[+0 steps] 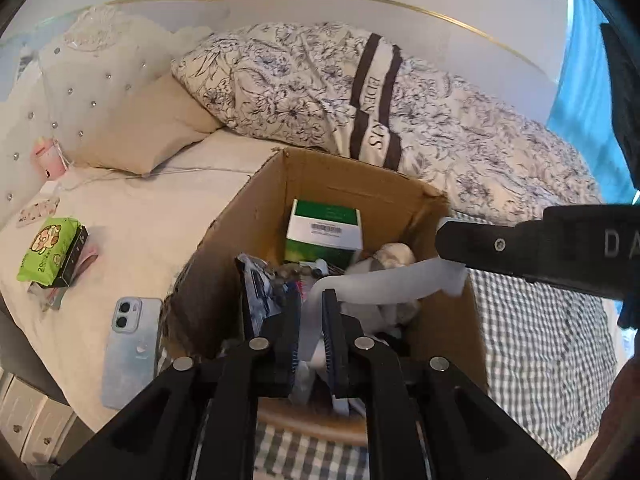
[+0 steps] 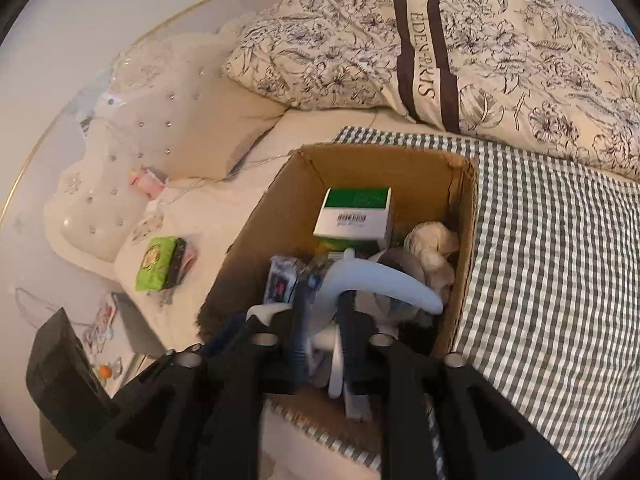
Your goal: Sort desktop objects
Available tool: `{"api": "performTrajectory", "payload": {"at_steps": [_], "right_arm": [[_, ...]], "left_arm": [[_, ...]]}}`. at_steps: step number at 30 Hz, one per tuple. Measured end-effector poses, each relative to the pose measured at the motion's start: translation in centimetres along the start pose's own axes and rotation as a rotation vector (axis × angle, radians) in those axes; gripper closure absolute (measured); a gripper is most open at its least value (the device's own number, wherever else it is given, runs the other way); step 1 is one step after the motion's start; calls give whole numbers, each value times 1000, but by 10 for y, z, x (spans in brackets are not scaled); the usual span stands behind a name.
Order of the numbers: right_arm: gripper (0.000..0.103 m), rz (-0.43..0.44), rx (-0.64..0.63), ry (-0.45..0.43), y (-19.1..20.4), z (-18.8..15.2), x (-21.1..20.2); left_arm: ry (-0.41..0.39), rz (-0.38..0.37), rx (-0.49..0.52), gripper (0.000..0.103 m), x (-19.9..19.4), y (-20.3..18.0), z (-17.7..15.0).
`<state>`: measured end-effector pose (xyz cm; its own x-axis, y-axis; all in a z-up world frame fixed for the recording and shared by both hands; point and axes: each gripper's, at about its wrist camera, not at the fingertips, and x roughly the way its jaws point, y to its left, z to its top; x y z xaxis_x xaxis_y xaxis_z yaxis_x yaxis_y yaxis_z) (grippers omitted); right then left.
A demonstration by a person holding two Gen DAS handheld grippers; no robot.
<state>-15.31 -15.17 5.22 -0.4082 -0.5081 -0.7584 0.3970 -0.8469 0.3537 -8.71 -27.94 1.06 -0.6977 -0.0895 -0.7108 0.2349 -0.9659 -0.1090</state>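
Observation:
An open cardboard box [image 1: 360,176] [image 2: 380,164] stands on the bed. Inside lie a green-and-white carton [image 1: 324,232] [image 2: 356,216], a dark blue packet [image 1: 260,292] [image 2: 282,284] and a crumpled white cloth [image 1: 394,256] [image 2: 434,248]. A white curved band [image 1: 384,284] [image 2: 384,276] arches over the contents. My left gripper [image 1: 310,320] hangs over the box's near side, shut on one end of the band. My right gripper [image 2: 326,320] has the band between its fingers. In the left wrist view the right gripper [image 1: 444,240] reaches in from the right at the band's other end.
On the white sheet left of the box lie a pale blue phone [image 1: 132,344] and a green wipes pack [image 1: 48,252] [image 2: 156,264]. A pink cup [image 1: 50,158] stands by the headboard. A floral duvet [image 1: 320,80] lies behind the box, which rests on a checked cloth [image 1: 540,340].

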Motion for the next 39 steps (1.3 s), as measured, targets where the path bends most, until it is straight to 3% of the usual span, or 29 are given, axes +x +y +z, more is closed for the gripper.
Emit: {"api": "performTrajectory", "payload": {"at_steps": [1,2,3,5,14,18,25,30,39], "right_arm": [[19,-22,-1,-20,-1,0,0],[11,-62,-4,-57,-2,0,-3],[11,-75,-18,-75,-2,0,-6],[11,-68,-34,-87,-6,1,-12],[11,-120,1,-179,-51,-13,-71],[11,-202,22,-259,-81,-35,-117],[11,-383,100,-376,-131,-100,-159],[11,-499,116,-341,-158,-125,-160],[11,-486,140,-305,-172,-133,-156]], "left_arm": [[9,12,-7,45,5,1,1],[6,28,-22,5,8,2,2],[-17,42,-42,0,8,4,2],[-60,23,-69,0,4,6,3],[-49,4,-9,0,-9,-40,5],[-59,14,26,0,-30,-71,-1],[-56,65,52,0,-52,-100,-27],[-44,55,88,0,-56,-112,-46],[-36,46,129,0,-55,-129,-55]]}}
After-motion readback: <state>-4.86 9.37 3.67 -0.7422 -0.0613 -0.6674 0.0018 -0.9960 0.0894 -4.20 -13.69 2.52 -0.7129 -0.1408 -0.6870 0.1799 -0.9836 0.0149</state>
